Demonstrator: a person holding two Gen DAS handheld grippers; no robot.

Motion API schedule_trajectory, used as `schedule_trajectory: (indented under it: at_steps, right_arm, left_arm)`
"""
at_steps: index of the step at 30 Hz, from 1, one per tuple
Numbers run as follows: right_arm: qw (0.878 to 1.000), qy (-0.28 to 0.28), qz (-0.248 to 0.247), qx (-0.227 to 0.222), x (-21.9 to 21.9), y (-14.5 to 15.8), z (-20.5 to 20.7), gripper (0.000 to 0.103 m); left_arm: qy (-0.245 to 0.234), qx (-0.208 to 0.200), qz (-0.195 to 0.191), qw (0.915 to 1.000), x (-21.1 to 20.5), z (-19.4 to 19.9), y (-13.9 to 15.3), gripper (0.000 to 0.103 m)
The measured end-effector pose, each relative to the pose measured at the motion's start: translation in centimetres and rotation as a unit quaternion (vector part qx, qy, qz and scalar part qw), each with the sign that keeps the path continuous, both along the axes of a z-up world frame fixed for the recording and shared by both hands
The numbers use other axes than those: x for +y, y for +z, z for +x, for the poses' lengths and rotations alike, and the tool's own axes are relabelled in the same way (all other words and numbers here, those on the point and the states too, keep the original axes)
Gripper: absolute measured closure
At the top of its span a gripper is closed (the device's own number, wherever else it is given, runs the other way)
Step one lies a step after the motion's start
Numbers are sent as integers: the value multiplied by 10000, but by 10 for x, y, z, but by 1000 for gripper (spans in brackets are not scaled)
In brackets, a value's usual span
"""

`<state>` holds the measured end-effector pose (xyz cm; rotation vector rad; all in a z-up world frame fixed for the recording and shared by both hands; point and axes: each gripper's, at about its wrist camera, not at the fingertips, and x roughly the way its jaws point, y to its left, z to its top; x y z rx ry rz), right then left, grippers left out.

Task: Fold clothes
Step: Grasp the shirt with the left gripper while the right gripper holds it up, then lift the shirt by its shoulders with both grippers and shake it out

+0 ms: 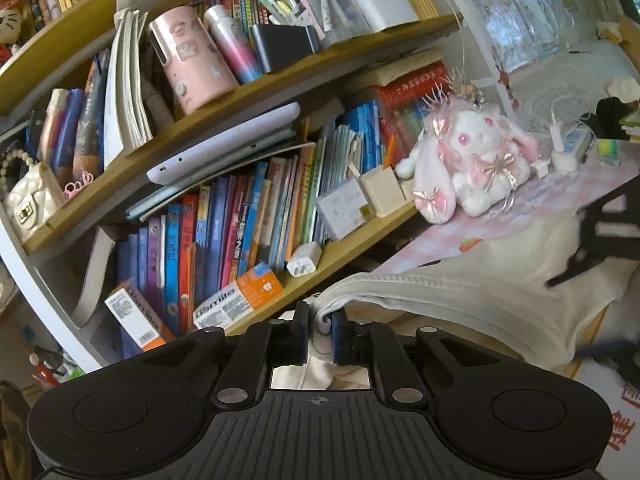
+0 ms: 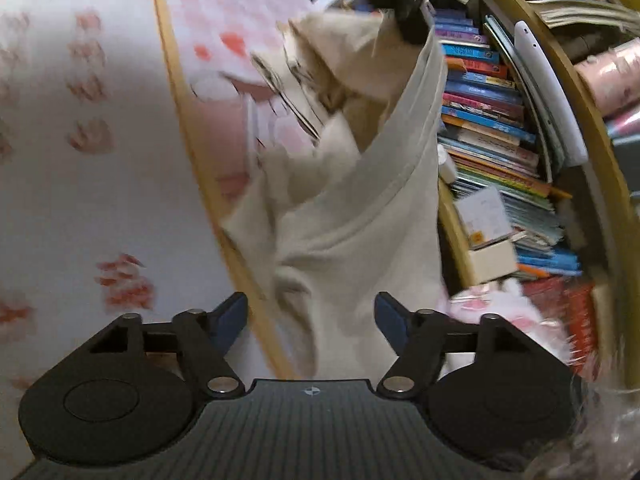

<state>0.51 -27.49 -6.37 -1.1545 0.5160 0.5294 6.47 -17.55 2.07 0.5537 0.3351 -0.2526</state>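
Left wrist view: the left tool [image 1: 320,326] is clamped on the ribbed edge of a cream garment [image 1: 460,300], a bunch of the cloth pinched between its blue pads [image 1: 341,334]. From the pinch the garment runs away to the right and lies draped over the surface [image 1: 600,184], which wears a pink checked cloth. A white and pink plush rabbit [image 1: 472,160] sits at the back of the surface, beside a wooden bookshelf [image 1: 340,256] packed with books, a pink bottle [image 1: 188,56] and a white tablet [image 1: 224,144]. The dark frame of the right tool shows blurred at the right edge.

In the right wrist view, the right tool [image 2: 311,322] has its jaws apart, with the cloth lying beyond the gap and neither pad pressing on it. The garment [image 2: 360,200] hangs up from the surface [image 2: 224,12] toward the left tool [image 2: 404,4] at the top, which holds its upper corner. The banded hem runs down the cloth's right side, close to the bookshelf [image 2: 592,128]. Left of the surface's wooden edge lies a white sheet with red prints [image 2: 100,160]. This view is smeared by motion blur.
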Motion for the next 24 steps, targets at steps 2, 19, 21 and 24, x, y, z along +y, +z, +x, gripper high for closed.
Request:
schedule_trajectory:
  at_steps: [2,19,21,24]
  right_arm:
    - [10000,-76,-9,40,-4,2,8,100]
    - [9671,-1387,2070,-506,-101,154,38,101]
    - [9681,-1394,2019,-502,-102,154,39,101]
    - [9686,-1417,1984,-480,-103,154,40,101]
  left_arm:
    - [-18,85,93,9999,1,-1,-5,89]
    - [175,573,1124,9919,-11,2,-87,52]
    - [155,492,1349,9895,-13,7,-92,52]
    - [134,287,1686,9852,-16,14,-97,52]
